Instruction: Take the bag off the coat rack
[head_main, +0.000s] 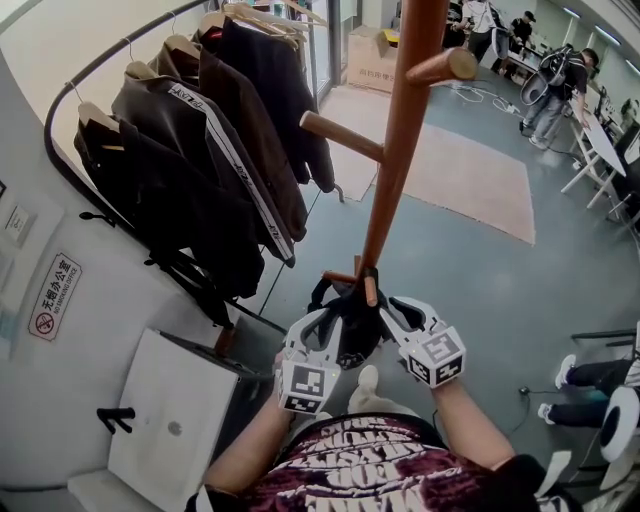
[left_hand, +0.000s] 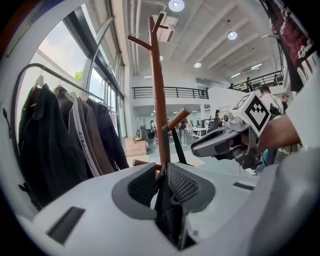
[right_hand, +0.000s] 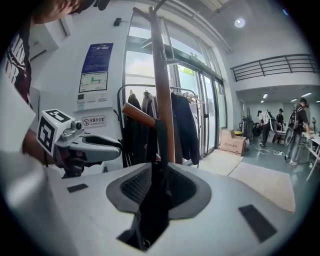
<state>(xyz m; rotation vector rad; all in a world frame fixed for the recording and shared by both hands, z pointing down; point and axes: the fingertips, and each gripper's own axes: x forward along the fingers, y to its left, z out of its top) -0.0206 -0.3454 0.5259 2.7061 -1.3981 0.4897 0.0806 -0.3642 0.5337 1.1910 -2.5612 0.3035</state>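
Grey floor (head_main: 470, 290) fills the big room, and a pale pink rug (head_main: 470, 170) lies on it behind the brown coat rack (head_main: 400, 150). Dark jackets (head_main: 200, 150) hang on a curved rail (head_main: 100, 62) at one side. A cardboard box (head_main: 372, 55) sits far back. The black bag (head_main: 350, 325) hangs low on the rack, with its strap up on a small peg (head_main: 370, 290). The left gripper (head_main: 322, 330) and the right gripper (head_main: 395, 312) each pinch the bag's black cloth, jaws squeezed nearly closed on it.
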